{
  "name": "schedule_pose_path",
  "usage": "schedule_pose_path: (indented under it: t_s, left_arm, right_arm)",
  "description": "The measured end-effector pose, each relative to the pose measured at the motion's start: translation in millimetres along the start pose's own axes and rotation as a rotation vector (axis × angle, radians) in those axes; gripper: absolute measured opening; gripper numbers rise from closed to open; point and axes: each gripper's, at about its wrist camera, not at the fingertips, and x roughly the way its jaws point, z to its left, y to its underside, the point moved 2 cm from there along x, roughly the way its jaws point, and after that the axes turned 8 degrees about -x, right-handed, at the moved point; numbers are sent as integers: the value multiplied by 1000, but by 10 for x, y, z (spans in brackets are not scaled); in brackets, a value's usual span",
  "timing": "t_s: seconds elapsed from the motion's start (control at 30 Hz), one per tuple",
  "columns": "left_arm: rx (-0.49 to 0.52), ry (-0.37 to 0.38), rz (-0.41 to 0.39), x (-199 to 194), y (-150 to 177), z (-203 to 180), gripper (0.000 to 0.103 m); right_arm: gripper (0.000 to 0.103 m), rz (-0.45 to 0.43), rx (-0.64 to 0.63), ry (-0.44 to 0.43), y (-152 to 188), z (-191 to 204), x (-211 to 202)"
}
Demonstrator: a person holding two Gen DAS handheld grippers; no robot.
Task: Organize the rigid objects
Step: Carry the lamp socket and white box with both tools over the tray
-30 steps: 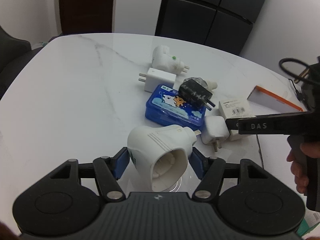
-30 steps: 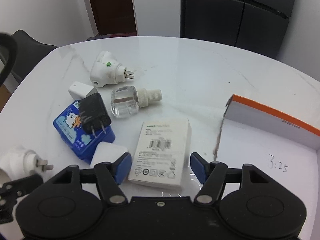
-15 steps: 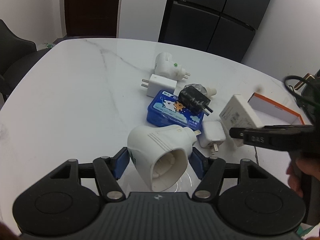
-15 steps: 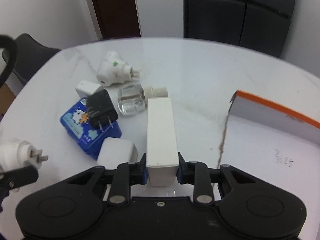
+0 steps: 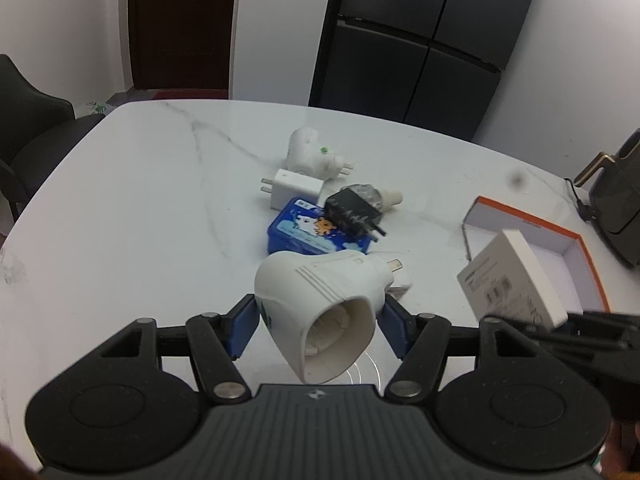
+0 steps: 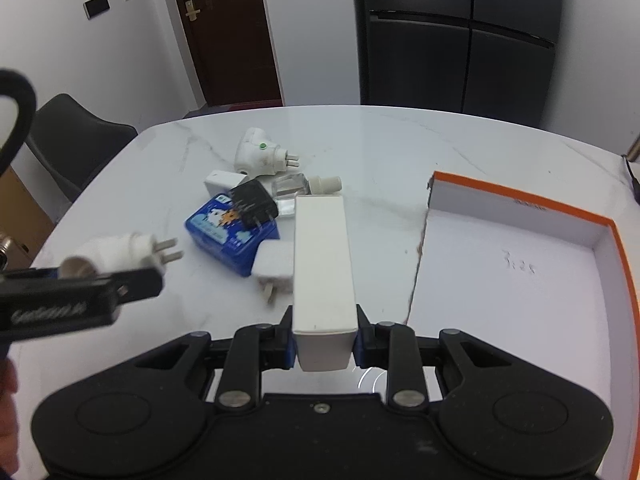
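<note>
White marble table [image 6: 392,148], near edge cut off behind both gripper bodies. Orange-rimmed box [image 6: 520,280] at right, open, bare white inside but for faint handwriting, hard to read. Left gripper [image 5: 316,318] clamped on white plug adapter [image 5: 320,300], lifted off the table, hiding most of a small white charger [image 6: 276,264]. Right gripper [image 6: 325,338] closed tight on white carton [image 6: 322,260], raised just left of the box. Blue tin [image 5: 312,232] beneath black charger [image 5: 352,210]; clear bottle [image 6: 292,190] partly hidden behind.
</note>
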Motion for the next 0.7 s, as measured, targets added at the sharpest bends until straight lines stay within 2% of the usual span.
schedule_pose_path:
  t_s: [0.4, 0.7]
  left_arm:
    - [35, 2, -30, -358, 99, -300, 66]
    - [63, 37, -28, -462, 78, -561, 66]
  right_arm:
    - [32, -36, 11, 0, 156, -24, -574]
    - [32, -47, 66, 48, 219, -179, -868]
